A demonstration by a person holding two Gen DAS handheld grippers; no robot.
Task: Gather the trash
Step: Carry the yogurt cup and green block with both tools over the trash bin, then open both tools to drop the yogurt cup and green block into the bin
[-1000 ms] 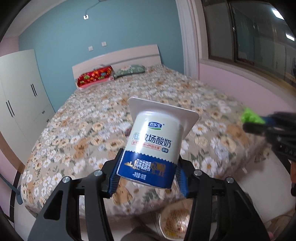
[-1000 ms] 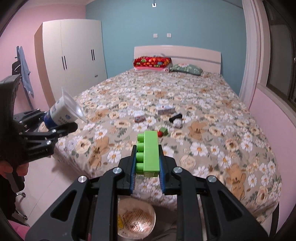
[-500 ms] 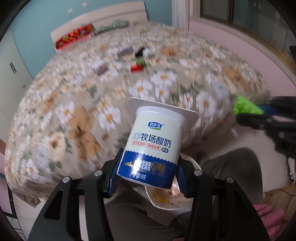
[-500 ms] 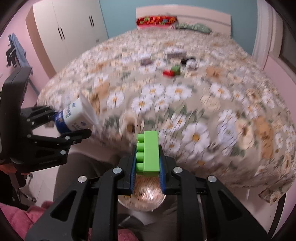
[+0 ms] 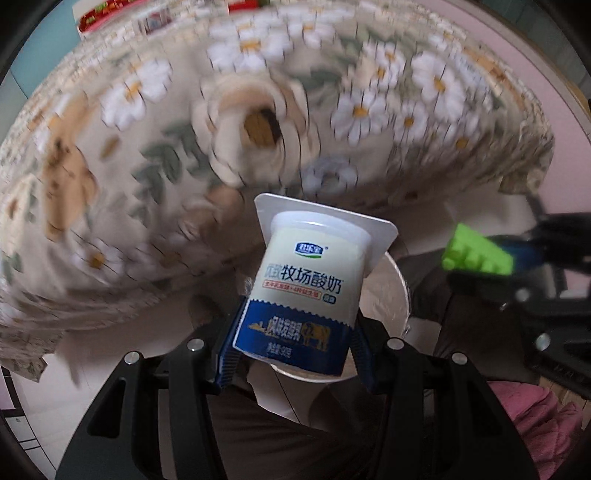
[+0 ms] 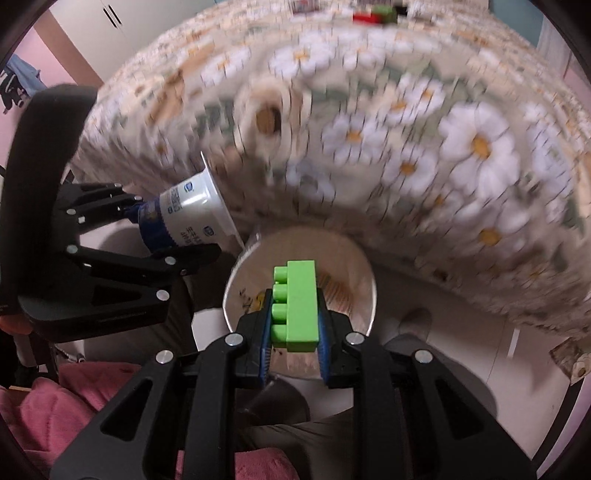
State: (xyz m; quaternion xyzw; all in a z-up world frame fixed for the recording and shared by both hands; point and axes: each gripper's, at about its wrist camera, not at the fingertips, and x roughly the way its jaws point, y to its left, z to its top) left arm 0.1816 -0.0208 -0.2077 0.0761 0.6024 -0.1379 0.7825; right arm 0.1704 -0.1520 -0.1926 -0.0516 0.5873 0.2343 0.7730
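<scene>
My left gripper [image 5: 293, 354] is shut on a white and blue yogurt cup [image 5: 310, 291], held upside down over a round white bin [image 5: 400, 295] on the floor. My right gripper [image 6: 293, 354] is shut on a green toy brick [image 6: 295, 308], held above the same bin [image 6: 354, 266]. The right wrist view shows the left gripper [image 6: 177, 236] with the cup [image 6: 192, 218] at the bin's left rim. The left wrist view shows the right gripper [image 5: 517, 258] with the brick [image 5: 476, 254] at the right.
A bed with a floral cover [image 5: 258, 110] fills the space just beyond the bin, its edge overhanging. Small items [image 6: 373, 14] lie far back on the bed. The person's dark trousers [image 5: 258, 424] and a pink cloth [image 6: 55, 398] are below the grippers.
Both grippers have tilted down from the bed toward the floor. The bin now sits right under the yogurt cup and the green brick. Both grips are unchanged.
</scene>
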